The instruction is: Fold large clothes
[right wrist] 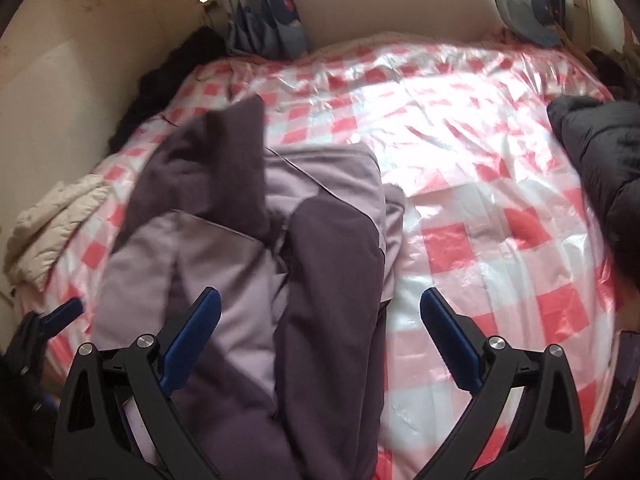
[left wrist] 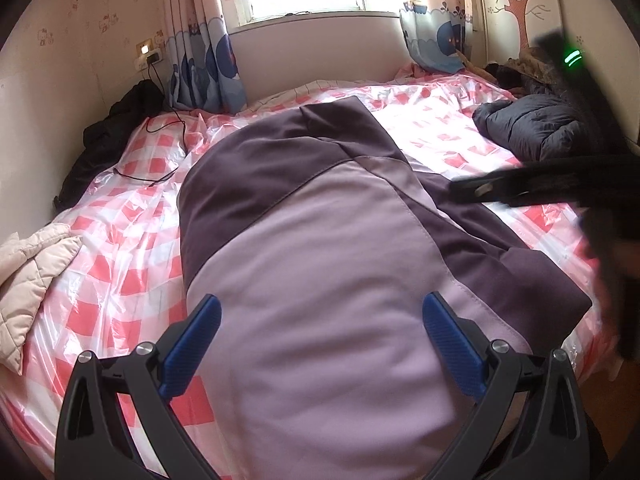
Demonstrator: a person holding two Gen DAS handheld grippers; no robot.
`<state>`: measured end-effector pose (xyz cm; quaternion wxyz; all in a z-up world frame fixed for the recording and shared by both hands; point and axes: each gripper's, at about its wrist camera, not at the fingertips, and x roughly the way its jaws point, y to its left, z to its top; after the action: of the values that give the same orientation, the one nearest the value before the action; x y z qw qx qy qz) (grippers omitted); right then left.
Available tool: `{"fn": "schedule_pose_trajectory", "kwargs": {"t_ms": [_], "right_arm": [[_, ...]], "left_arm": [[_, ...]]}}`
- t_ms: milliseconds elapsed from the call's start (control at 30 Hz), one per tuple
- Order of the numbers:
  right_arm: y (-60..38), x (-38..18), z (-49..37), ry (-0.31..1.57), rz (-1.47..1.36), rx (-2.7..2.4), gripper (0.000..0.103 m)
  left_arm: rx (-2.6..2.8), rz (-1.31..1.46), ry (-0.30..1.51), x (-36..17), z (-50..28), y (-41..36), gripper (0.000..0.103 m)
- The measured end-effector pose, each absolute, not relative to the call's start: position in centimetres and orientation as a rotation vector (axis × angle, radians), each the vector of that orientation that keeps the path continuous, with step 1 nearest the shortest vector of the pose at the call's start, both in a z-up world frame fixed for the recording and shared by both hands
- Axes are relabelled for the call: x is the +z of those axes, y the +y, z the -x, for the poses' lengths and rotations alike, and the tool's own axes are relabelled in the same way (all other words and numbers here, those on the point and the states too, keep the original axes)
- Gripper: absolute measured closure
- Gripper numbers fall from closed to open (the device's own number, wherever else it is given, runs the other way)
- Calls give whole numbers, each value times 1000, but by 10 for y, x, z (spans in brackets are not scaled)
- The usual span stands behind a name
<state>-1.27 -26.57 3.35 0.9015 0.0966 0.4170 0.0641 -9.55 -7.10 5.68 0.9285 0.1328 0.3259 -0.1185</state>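
Observation:
A large jacket (left wrist: pixel 320 272) in lilac and dark purple lies spread on the bed, its dark part toward the window. My left gripper (left wrist: pixel 322 316) hovers open over its lilac panel, with nothing between the blue pads. In the right wrist view the same jacket (right wrist: pixel 256 240) lies crumpled at left, one dark sleeve running toward the camera. My right gripper (right wrist: pixel 320 304) is open above that sleeve and the jacket's right edge. The right gripper's blurred black body (left wrist: pixel 540 188) crosses the left wrist view at right. A blue finger (right wrist: pixel 64 311) of the left gripper shows at far left.
The bed (right wrist: pixel 480 208) has a pink-and-white checked cover under glossy plastic. A black puffer jacket (left wrist: pixel 532 124) lies at the right edge and a cream quilted jacket (left wrist: pixel 28 272) at the left. Dark clothing (left wrist: pixel 116 132) and a cable (left wrist: pixel 164 120) sit by the left wall.

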Motion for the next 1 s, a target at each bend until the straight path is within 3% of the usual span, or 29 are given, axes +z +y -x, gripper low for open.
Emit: {"fn": "schedule_pose_trajectory", "kwargs": {"t_ms": [133,333,467,600,1000], "right_arm": [[-278,-39,-1,994,-364,183,7],[-296,-14,20,950,-312,137,7],[-302,-24,25,1003,-372,154,7],[-284,-43,16,1037,-413,171,7],[-130,-54,-18,1104,-313,417,6]], "left_arm": [[-239,-270,685,52,95,-69,6],[-253,-252,683,56,99,-62,6],[-236,93,728,60,82,-3,6],[-278,400,863,17,49,40,6],[-38,219,845,42,73,107,6]]}}
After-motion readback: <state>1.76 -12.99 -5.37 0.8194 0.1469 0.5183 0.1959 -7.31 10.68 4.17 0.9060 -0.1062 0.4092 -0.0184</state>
